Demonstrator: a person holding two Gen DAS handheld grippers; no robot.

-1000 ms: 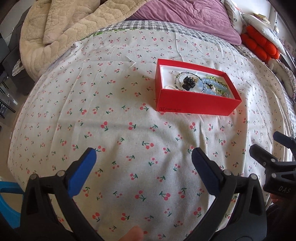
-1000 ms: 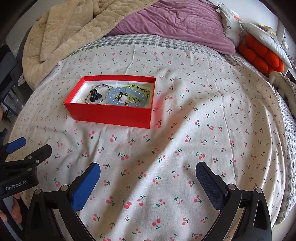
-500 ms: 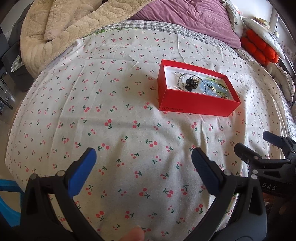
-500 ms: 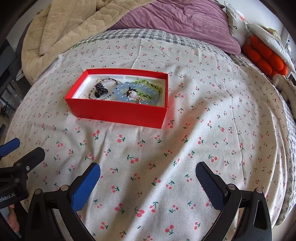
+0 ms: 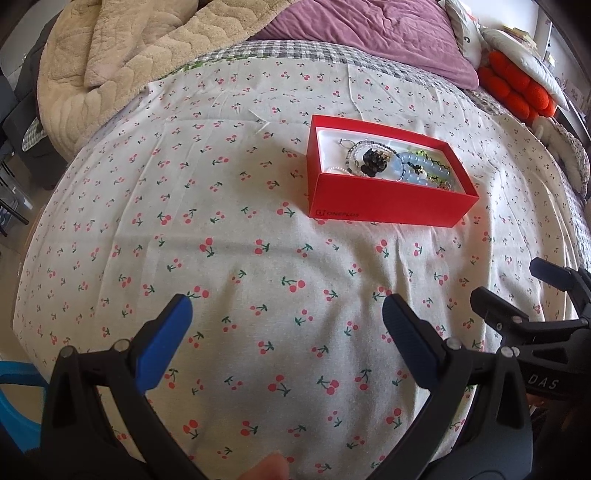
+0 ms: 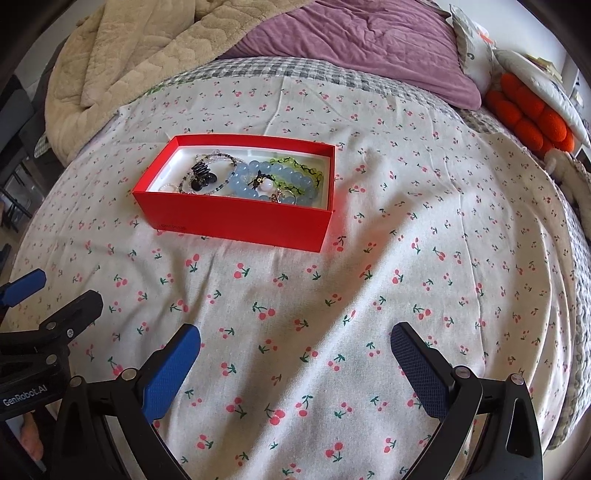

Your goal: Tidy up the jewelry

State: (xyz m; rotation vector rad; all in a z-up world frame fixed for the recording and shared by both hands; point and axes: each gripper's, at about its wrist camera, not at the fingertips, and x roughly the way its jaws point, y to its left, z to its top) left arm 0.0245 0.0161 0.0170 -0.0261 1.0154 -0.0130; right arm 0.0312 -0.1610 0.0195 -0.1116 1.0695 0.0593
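A red cardboard box (image 5: pixel 388 206) (image 6: pixel 236 221) sits on the cherry-print bedsheet (image 5: pixel 229 229) (image 6: pixel 424 258). Inside lie a pale blue bead bracelet (image 6: pixel 258 177) (image 5: pixel 413 168), a green bead bracelet (image 6: pixel 295 166), a thin beaded chain (image 6: pixel 218 158) and a small black clip (image 6: pixel 201 173) (image 5: pixel 373 158). My left gripper (image 5: pixel 286 325) hovers open over the sheet, well short of the box, nothing between its fingers. My right gripper (image 6: pixel 295 350) is open too, empty, below and right of the box. Each gripper shows at the other view's edge: the right gripper (image 5: pixel 517 295), the left gripper (image 6: pixel 48 299).
A beige quilted blanket (image 5: pixel 129 55) (image 6: pixel 140 48) and a purple duvet (image 5: pixel 369 26) (image 6: pixel 351 40) are heaped at the far end. Orange plush cushions (image 5: pixel 517 88) (image 6: pixel 528 114) lie at the far right. A blue plastic object (image 5: pixel 14 406) shows off the bed's left edge.
Both grippers have shifted slightly: the box now sits a little lower and closer in each view. Both stay open and empty.
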